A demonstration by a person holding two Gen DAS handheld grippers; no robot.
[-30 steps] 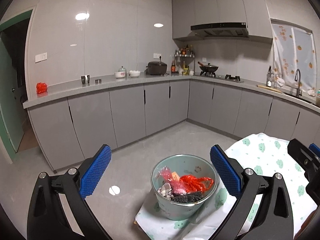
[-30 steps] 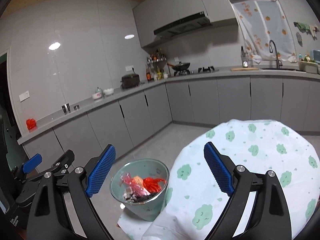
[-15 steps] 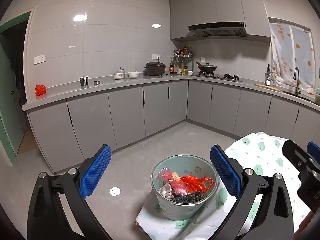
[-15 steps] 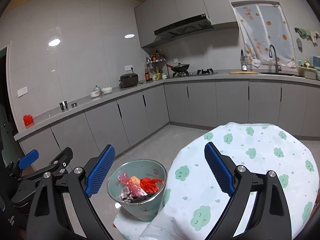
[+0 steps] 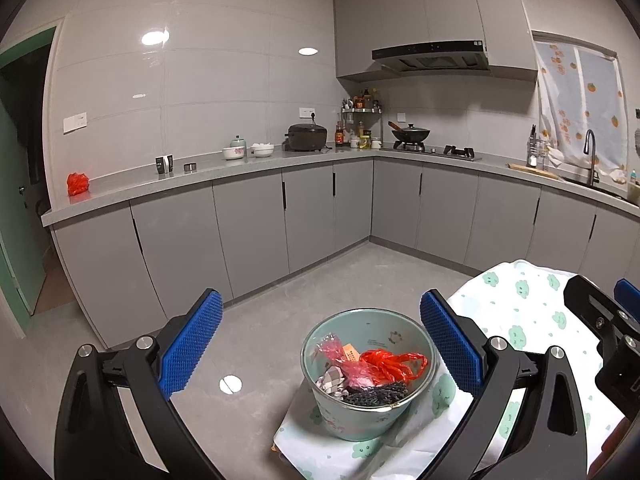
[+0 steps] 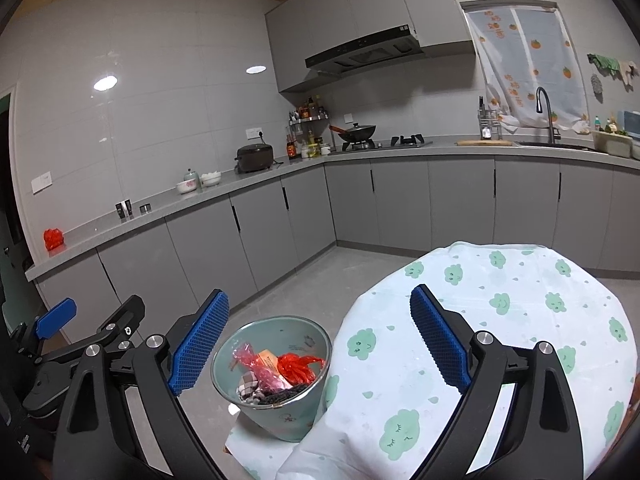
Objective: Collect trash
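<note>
A pale green trash bucket [image 5: 362,412] stands at the edge of a table covered with a white cloud-print cloth [image 5: 524,300]. It holds a red plastic bag [image 5: 390,364], a pink wrapper [image 5: 340,356], a checked scrap and dark netting. My left gripper [image 5: 320,348] is open and empty, held above and before the bucket. My right gripper [image 6: 320,340] is open and empty, over the cloth [image 6: 500,320] with the bucket [image 6: 280,412] at its lower left. The left gripper's body [image 6: 80,344] shows at the left of the right wrist view.
Grey kitchen cabinets [image 5: 248,232] and a counter run along the far walls. On the counter are a red bag [image 5: 77,183], bowls [image 5: 248,151], a rice cooker [image 5: 306,137], a wok on the stove [image 5: 410,134] and a sink tap [image 5: 590,156]. A green door [image 5: 16,208] stands at left.
Both grippers have risen and tilted slightly, so the bucket and table sit a little lower in view. Both stay open; the bucket's contents have not moved.
</note>
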